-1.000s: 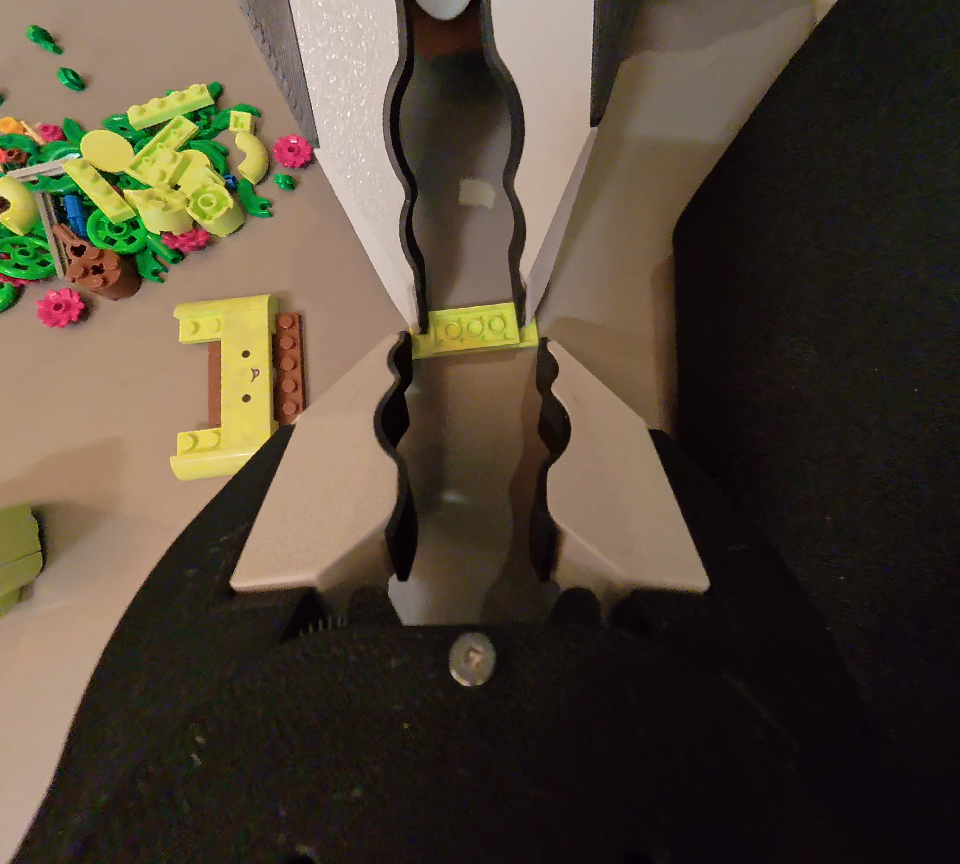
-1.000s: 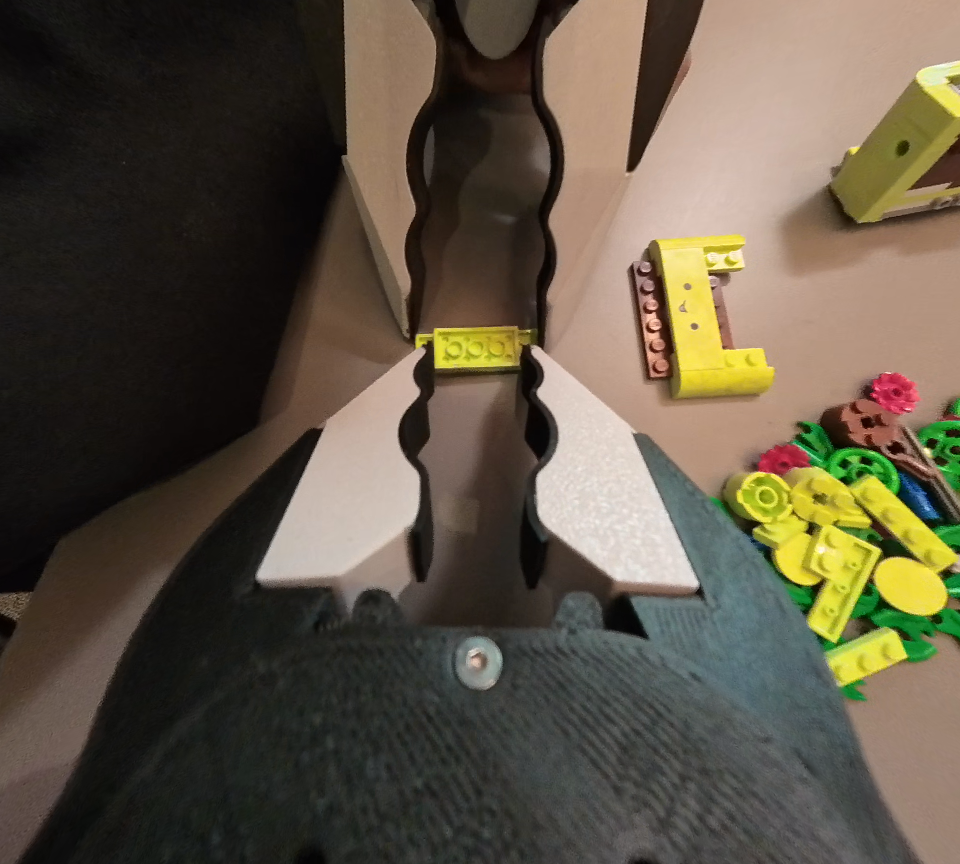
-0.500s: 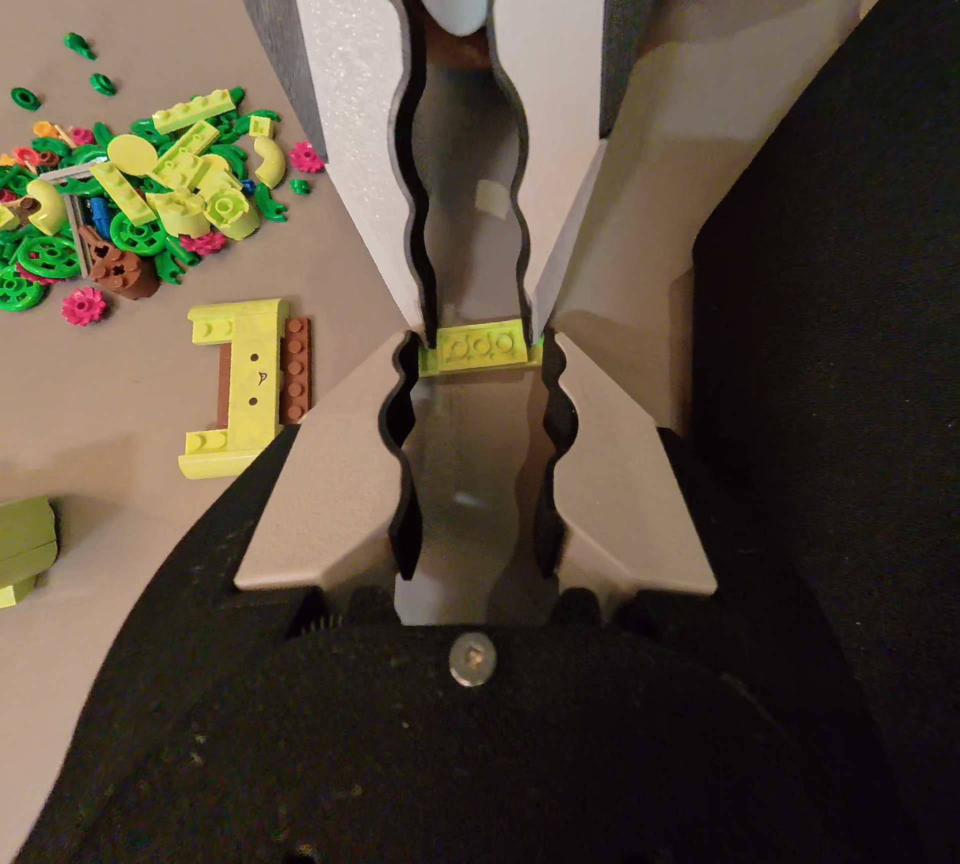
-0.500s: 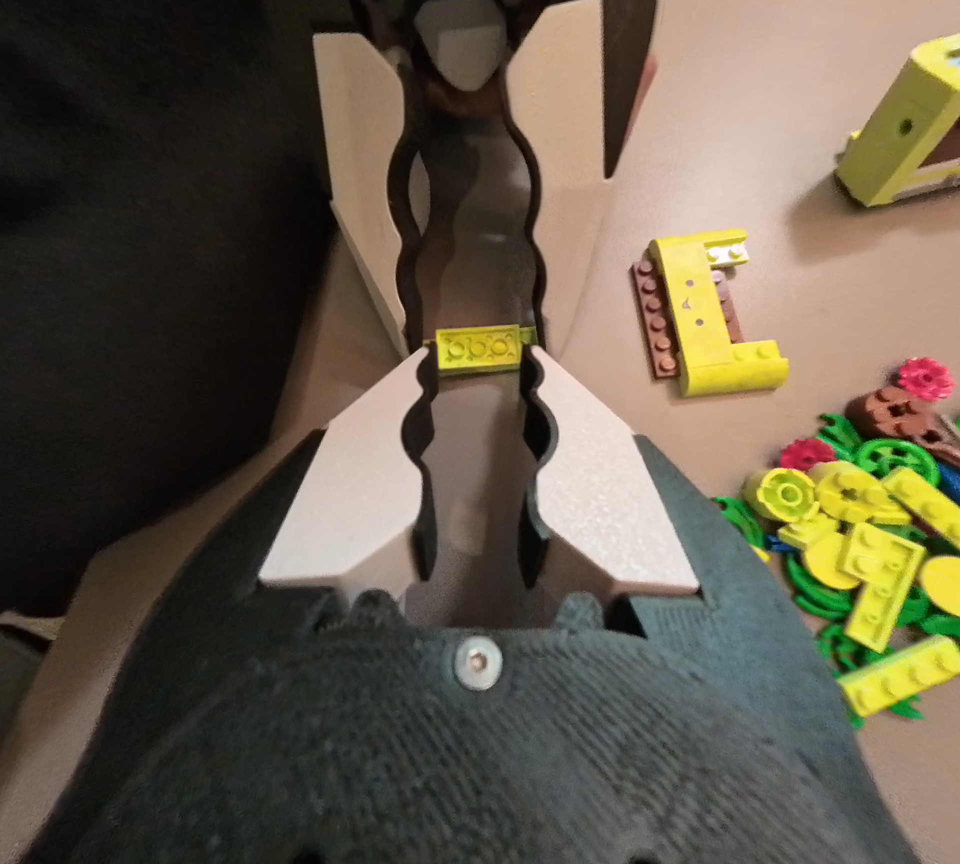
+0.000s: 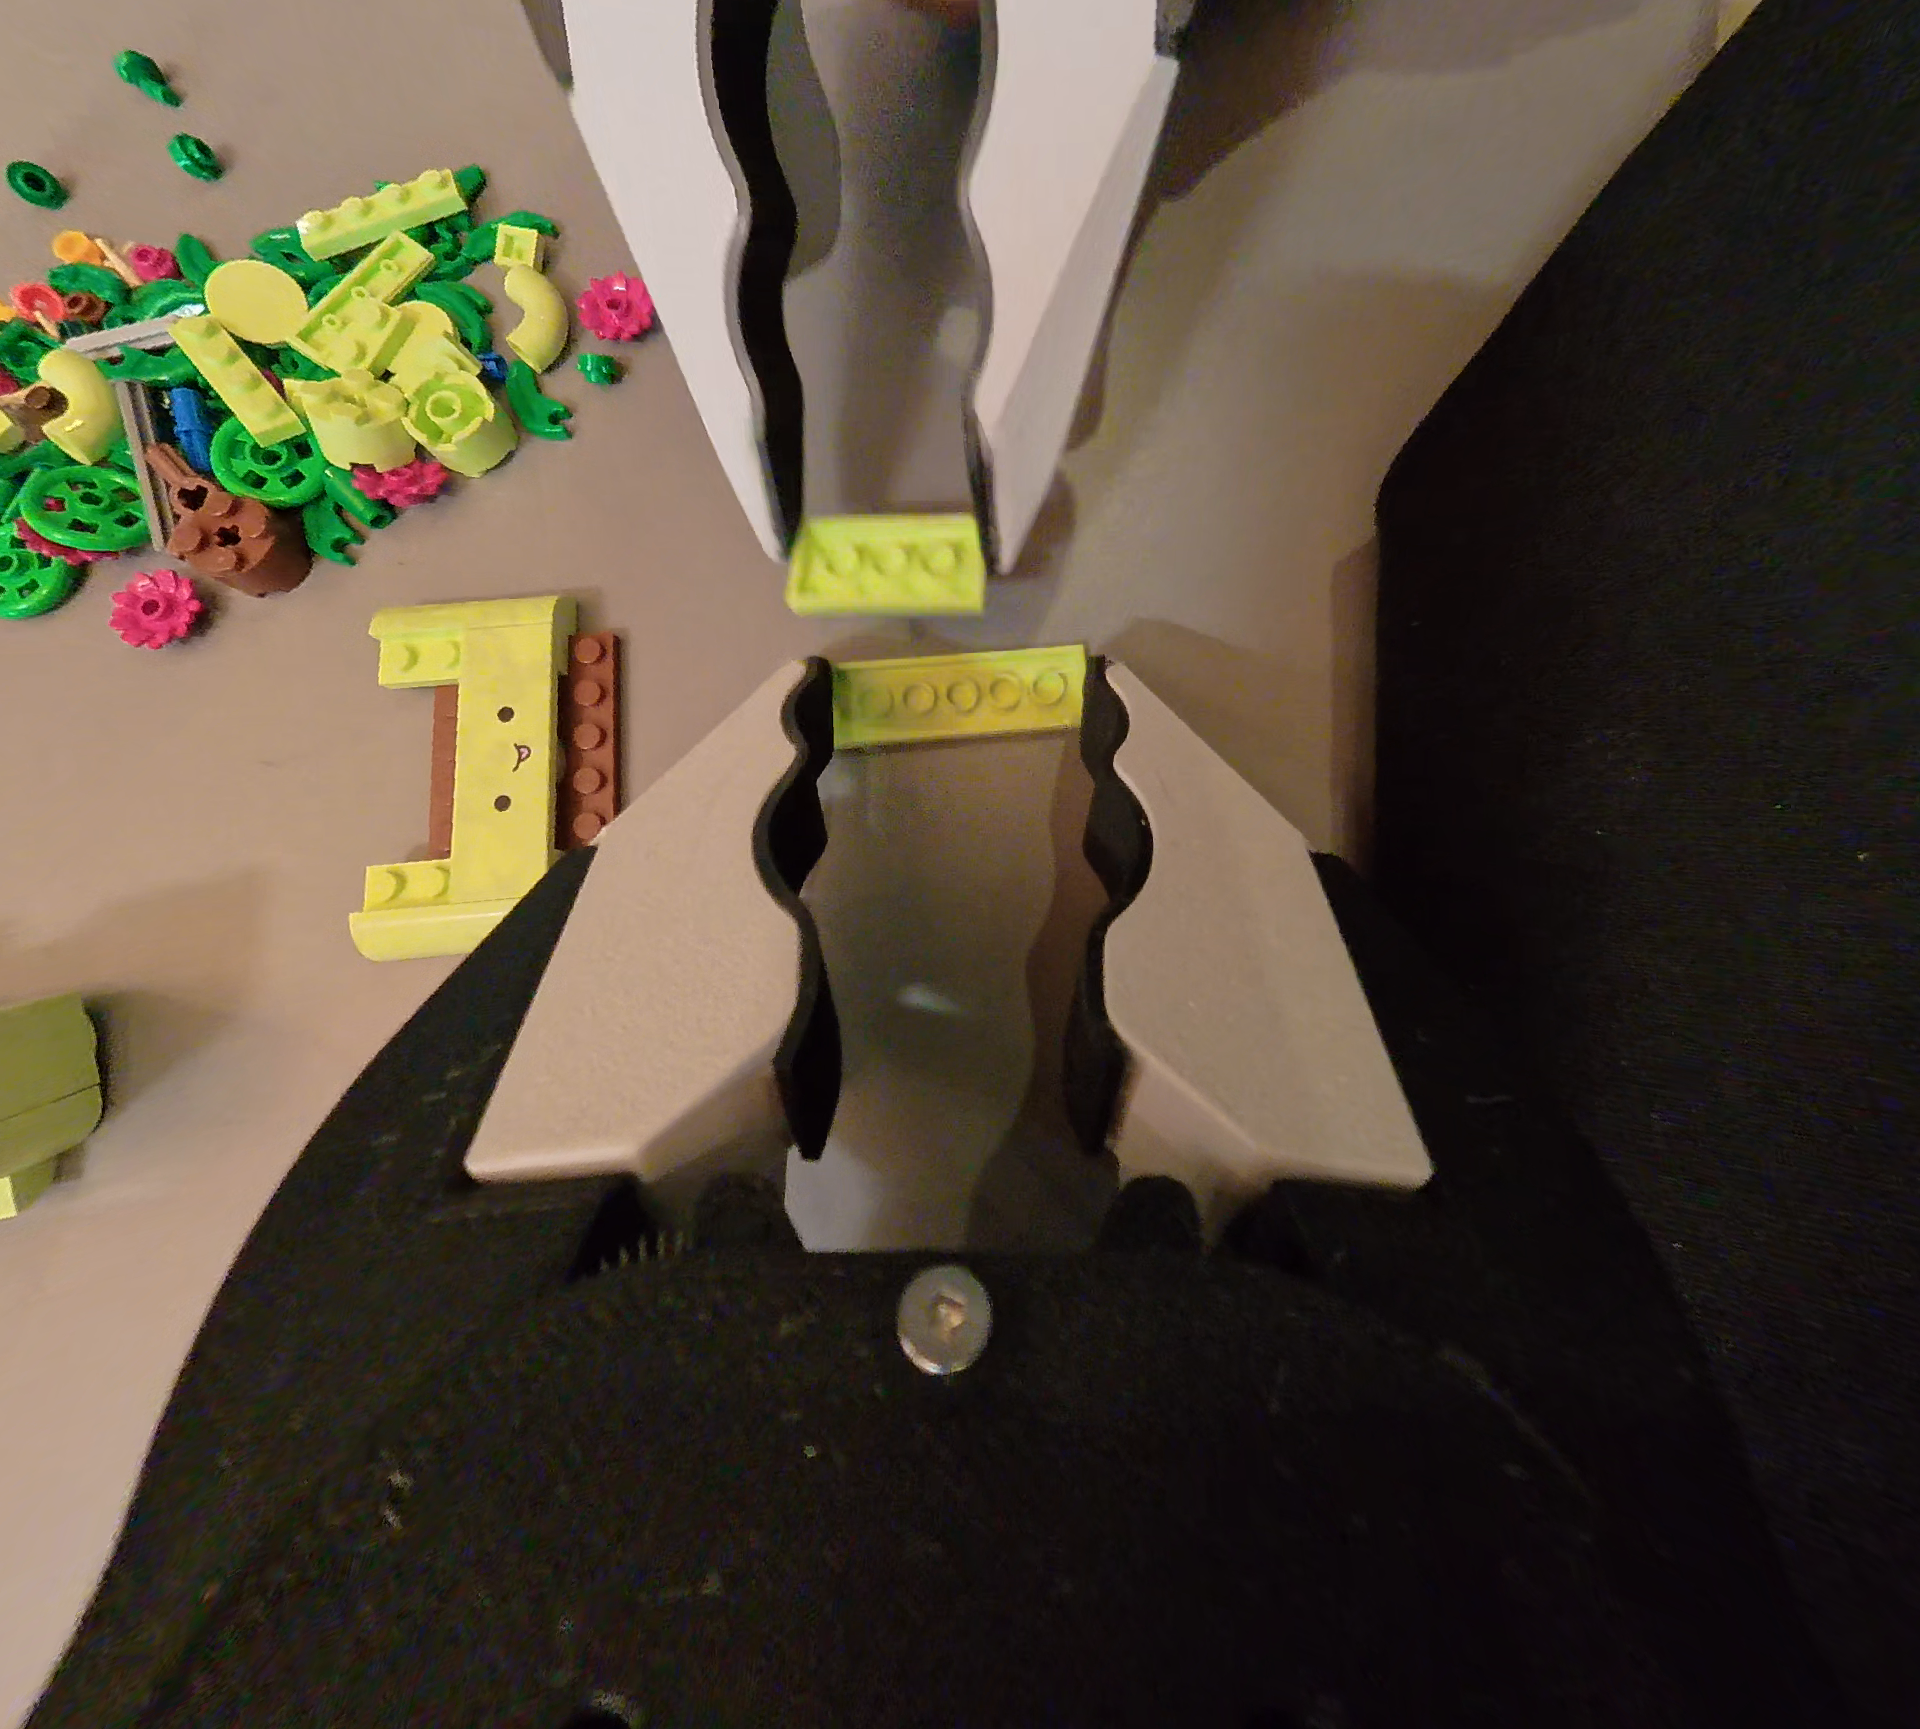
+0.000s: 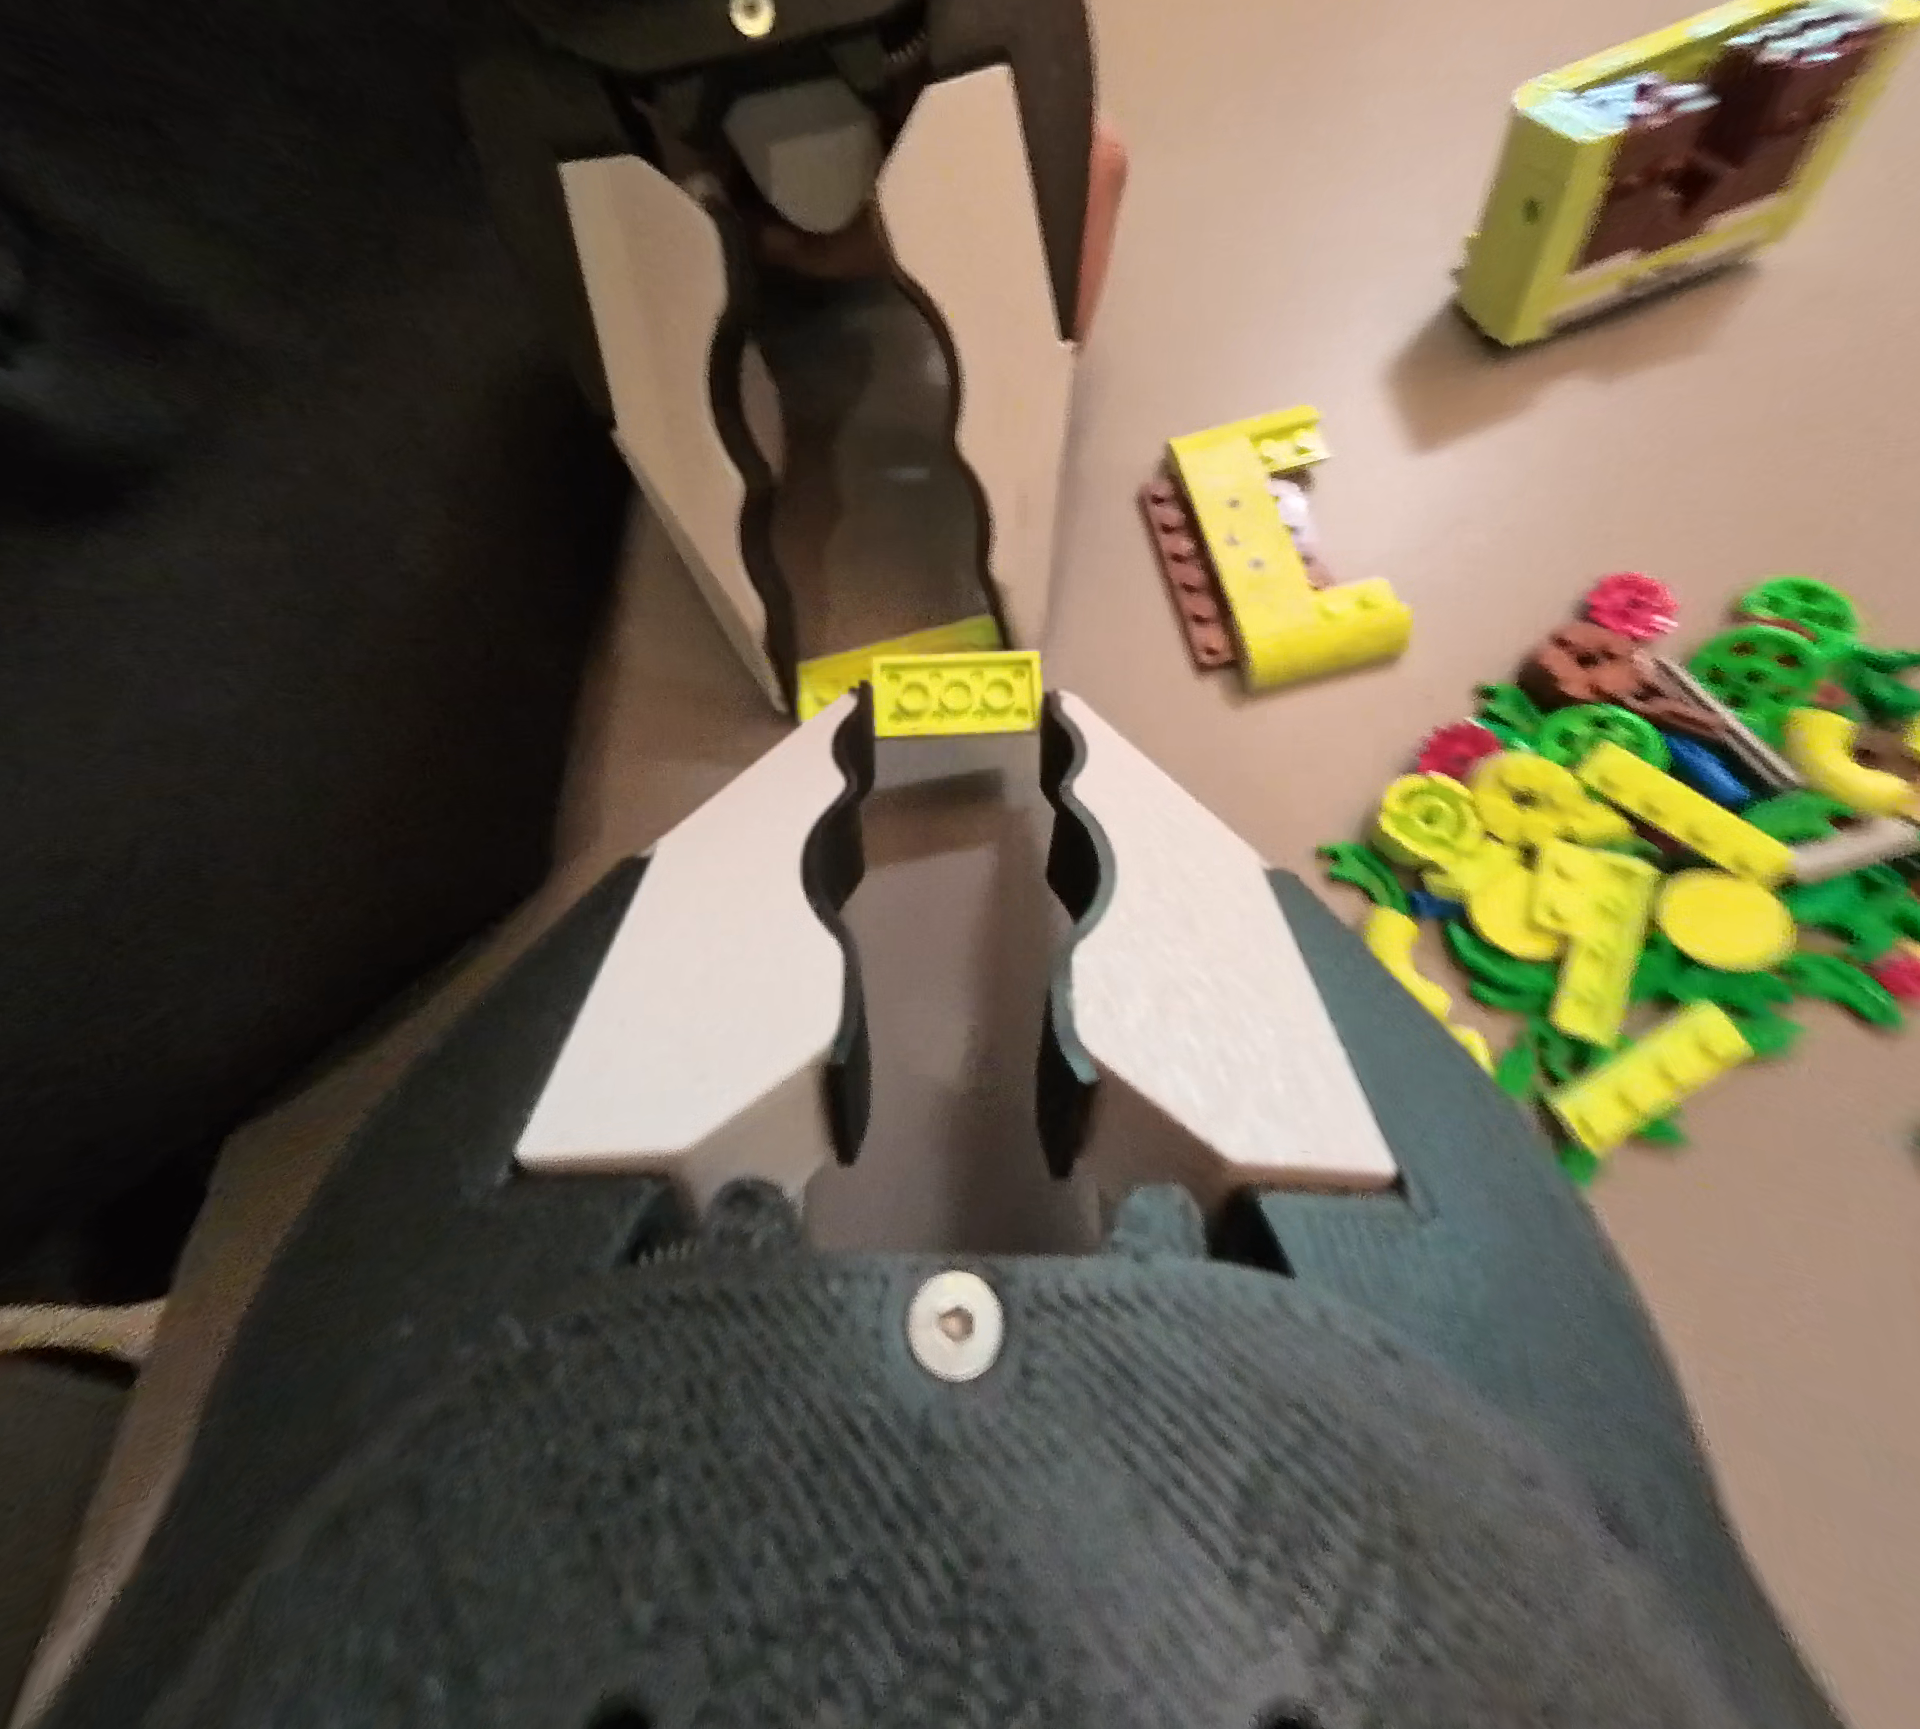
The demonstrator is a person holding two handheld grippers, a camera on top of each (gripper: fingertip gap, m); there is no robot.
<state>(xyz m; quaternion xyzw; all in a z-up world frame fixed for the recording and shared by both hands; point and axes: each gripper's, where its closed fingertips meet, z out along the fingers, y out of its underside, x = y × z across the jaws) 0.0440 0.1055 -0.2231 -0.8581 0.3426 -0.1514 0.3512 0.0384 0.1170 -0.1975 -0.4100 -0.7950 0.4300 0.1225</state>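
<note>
In the left wrist view, from the left edge: a lime block (image 5: pixel 42 1087) lies partly out of frame. A pile of loose pieces (image 5: pixel 260 391) in lime, green, pink and brown rests on the tan table (image 5: pixel 312 17), and a flat lime-and-brown assembly (image 5: pixel 488 765) lies just beside the left gripper's housing. At centre, the left gripper (image 5: pixel 958 692) pinches a long lime plate (image 5: pixel 958 703) endwise between its fingertips. Facing it, the right gripper (image 5: pixel 883 536) pinches a short lime plate (image 5: pixel 885 562) the same way. The two plates lie parallel, studs toward the camera, with a narrow strip of table visible between them, so they are not joined. Both are held clear of the pile and the assembly. Black fabric (image 5: pixel 1662 744) fills the right side. The left wrist view alone shows this gap. In the right wrist view the short plate overlaps the long one, so contact cannot be judged there. That view, though blurred, alone shows the whole of a boxy lime-and-brown build (image 6: pixel 1683 162) standing at far right, well apart from both grippers, and the left gripper's housing and screw.
</note>
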